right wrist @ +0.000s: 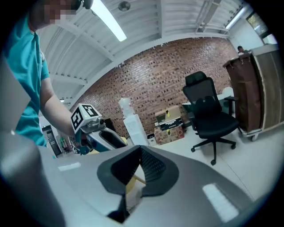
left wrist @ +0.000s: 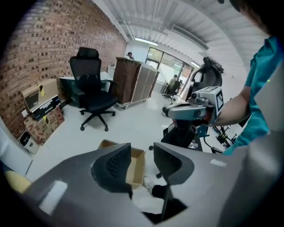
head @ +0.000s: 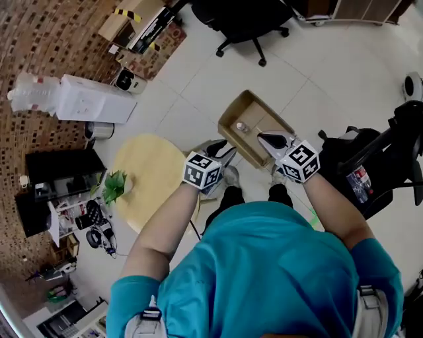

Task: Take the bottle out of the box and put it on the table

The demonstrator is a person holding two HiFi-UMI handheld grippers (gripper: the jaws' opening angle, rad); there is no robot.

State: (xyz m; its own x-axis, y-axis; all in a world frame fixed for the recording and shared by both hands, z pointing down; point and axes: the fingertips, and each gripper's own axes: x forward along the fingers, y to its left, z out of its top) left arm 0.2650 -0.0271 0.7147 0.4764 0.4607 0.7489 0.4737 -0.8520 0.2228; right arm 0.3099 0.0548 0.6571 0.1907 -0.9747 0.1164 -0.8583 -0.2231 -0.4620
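An open cardboard box stands on the floor in front of the person. A small bottle with a pale cap stands inside it. The round yellow table is to the box's left. My left gripper hovers at the box's near left edge, jaws apart with nothing between them; the box shows through the gap of the left gripper. My right gripper is over the box's near right side. In the right gripper view the right gripper has its jaws together and holds nothing.
A green plant sits on the table's left edge. A black office chair stands beyond the box. A white water dispenser and cartons line the brick wall. A black bag and dark equipment stand at the right.
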